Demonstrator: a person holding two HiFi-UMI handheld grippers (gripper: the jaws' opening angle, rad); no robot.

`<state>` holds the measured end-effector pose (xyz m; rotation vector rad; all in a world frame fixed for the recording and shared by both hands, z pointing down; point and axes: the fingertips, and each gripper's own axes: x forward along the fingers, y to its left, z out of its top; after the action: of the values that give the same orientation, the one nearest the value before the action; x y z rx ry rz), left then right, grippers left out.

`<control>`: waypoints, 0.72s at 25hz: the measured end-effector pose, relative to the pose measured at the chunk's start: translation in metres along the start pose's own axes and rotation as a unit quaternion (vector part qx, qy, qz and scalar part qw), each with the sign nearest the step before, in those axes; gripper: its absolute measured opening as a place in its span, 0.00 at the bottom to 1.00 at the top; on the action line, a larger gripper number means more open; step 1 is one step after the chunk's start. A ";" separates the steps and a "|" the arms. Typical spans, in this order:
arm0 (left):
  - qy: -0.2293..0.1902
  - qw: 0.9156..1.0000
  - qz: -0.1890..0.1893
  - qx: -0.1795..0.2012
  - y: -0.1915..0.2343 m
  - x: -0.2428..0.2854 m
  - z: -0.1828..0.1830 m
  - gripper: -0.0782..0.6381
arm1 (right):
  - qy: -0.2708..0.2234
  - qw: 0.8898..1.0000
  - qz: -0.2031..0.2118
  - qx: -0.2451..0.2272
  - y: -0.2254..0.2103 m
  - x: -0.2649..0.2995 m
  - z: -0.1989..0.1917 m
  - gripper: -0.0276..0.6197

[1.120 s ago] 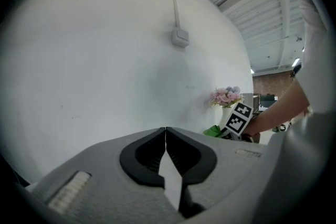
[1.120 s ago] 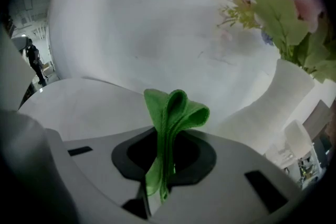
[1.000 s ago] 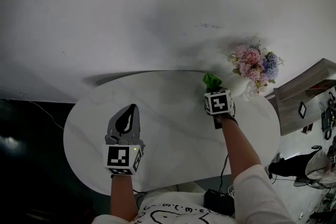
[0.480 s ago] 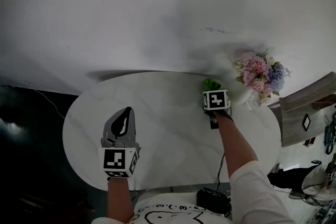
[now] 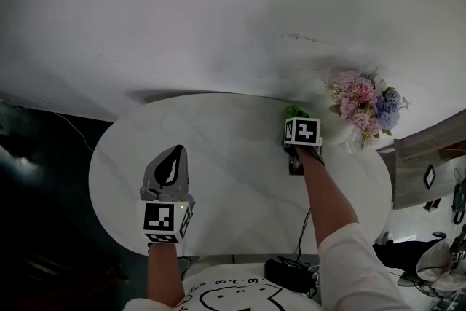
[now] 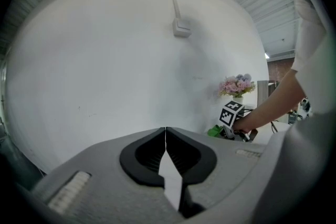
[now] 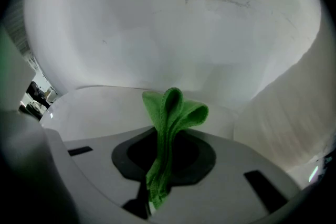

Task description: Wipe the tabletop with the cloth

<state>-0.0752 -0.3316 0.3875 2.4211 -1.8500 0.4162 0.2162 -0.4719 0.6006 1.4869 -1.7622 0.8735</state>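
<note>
A green cloth [image 7: 169, 128] is pinched in folds between the jaws of my right gripper [image 7: 160, 165], which is shut on it. In the head view that gripper [image 5: 297, 129] sits at the far right of the round white tabletop [image 5: 233, 178], with the cloth [image 5: 293, 112] poking out beyond its marker cube. My left gripper [image 5: 172, 170] hovers over the table's near left part, jaws closed together with nothing between them. From the left gripper view, its shut jaws point toward the wall, and the right gripper's marker cube [image 6: 231, 113] and the cloth [image 6: 214, 131] show at right.
A white vase with pink and blue flowers [image 5: 362, 102] stands at the table's far right edge, close beside the right gripper. A white wall [image 5: 218, 18] runs behind the table. A wooden shelf [image 5: 429, 156] is at the right, and dark floor lies to the left.
The right gripper with the cloth has shifted slightly toward the table's far edge. The left gripper has stayed about where it was.
</note>
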 end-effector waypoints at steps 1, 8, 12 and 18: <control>0.000 1.000 0.000 0.002 -0.001 0.000 0.001 0.13 | 0.001 1.000 0.002 0.002 0.001 0.000 0.000 0.11; -0.004 1.000 0.011 0.009 0.005 -0.006 0.007 0.13 | 0.005 1.000 0.009 0.002 0.016 0.003 0.001 0.11; -0.002 1.000 0.018 0.009 0.013 -0.009 0.002 0.13 | 0.004 1.000 0.013 -0.001 0.028 0.006 0.004 0.11; 0.003 1.000 0.016 0.004 0.025 -0.013 -0.005 0.13 | 0.006 1.000 0.010 -0.009 0.052 0.010 0.007 0.11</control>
<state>-0.1033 -0.3255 0.3862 2.3954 -1.8917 0.4329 0.1633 -0.4760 0.6011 1.4519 -1.7757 0.8727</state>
